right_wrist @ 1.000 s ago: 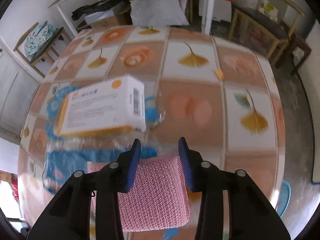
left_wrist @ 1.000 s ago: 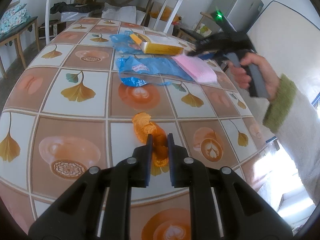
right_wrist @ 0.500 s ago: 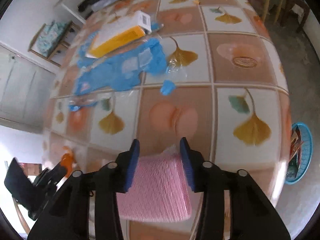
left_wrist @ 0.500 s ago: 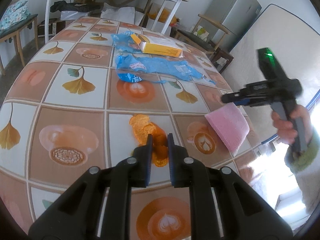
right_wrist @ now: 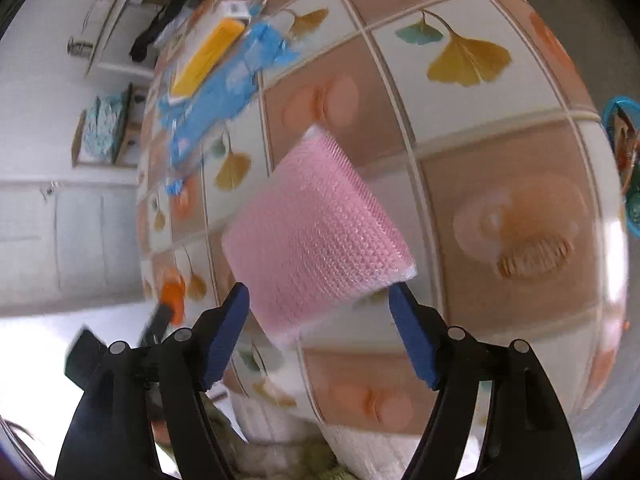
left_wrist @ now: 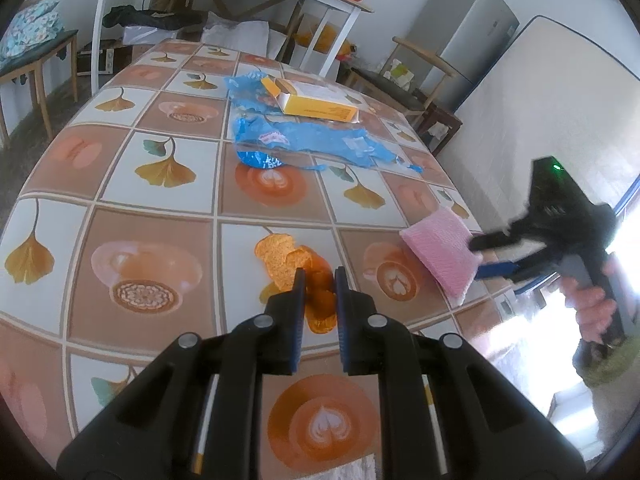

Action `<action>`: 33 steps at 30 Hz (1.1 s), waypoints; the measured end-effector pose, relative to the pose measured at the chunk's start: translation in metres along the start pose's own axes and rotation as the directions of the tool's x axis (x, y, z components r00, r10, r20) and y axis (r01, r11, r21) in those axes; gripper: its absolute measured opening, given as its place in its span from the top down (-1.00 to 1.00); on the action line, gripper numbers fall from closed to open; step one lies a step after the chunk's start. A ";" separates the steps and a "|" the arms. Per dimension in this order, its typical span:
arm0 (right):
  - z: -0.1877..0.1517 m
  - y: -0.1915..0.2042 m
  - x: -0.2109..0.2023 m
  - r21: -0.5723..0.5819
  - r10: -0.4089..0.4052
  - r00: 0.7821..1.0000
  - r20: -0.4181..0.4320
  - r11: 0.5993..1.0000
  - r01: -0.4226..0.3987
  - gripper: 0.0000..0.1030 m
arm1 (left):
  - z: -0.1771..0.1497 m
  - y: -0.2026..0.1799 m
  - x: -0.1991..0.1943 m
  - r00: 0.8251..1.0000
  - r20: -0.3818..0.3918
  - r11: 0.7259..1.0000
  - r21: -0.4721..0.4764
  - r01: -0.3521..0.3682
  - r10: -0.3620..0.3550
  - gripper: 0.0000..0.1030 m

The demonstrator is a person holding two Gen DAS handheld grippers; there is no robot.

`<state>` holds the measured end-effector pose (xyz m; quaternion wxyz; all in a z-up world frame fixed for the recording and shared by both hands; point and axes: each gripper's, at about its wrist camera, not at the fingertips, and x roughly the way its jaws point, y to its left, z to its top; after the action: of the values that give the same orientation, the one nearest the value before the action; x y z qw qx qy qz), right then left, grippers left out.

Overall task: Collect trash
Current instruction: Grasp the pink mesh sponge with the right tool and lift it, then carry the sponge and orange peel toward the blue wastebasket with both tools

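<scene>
Left wrist view: the left gripper (left_wrist: 317, 280) pinches orange peel (left_wrist: 294, 266) on the near table (left_wrist: 160, 216); bagging it comes next.

Right wrist view: the right gripper (right_wrist: 320, 320) (jaws just opening) stands wide, pink bubble wrap (right_wrist: 316, 224) loose between them, seemingly being released. Only here: a blue basket (right_wrist: 624, 120) on the floor, far right.

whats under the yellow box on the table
The yellow box lies on crumpled blue plastic wrappers on the table. Anything else beneath it is covered.
</scene>
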<state>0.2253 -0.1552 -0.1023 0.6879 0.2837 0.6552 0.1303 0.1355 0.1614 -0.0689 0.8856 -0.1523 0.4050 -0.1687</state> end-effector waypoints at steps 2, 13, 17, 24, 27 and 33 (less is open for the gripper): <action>0.010 0.005 0.001 0.011 -0.010 1.000 0.029 1.000 0.009 -0.37 | 0.000 0.002 -0.003 1.000 0.005 1.000 -0.003 -0.002 0.002 0.76; 0.034 0.063 0.026 -0.170 -0.171 0.981 0.096 0.968 0.186 -0.66 | -0.001 0.008 -0.007 1.000 0.013 1.000 -0.022 -0.006 0.006 0.76; 0.015 0.077 0.035 -0.266 -0.251 0.960 0.120 0.924 0.275 -0.72 | -0.001 0.008 -0.007 1.000 0.010 1.000 -0.022 -0.004 0.005 0.76; 0.007 0.088 0.043 -0.292 -0.299 0.937 0.181 0.894 0.341 -0.79 | -0.002 0.008 -0.008 1.000 0.012 1.000 -0.020 -0.001 0.002 0.76; 0.007 0.091 0.048 -0.302 -0.327 0.921 0.212 0.874 0.380 -0.79 | -0.002 0.009 -0.010 1.000 0.018 1.000 -0.025 -0.004 0.005 0.76; -0.001 0.104 0.058 -0.364 -0.371 0.889 0.270 0.815 0.451 -0.78 | -0.002 0.013 -0.013 1.000 0.023 0.999 -0.038 -0.013 0.014 0.76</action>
<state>0.2506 -0.0394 -0.0921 0.8022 -0.0076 0.5905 0.0879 0.1281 0.1783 -0.0668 0.8883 -0.1684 0.3988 -0.1534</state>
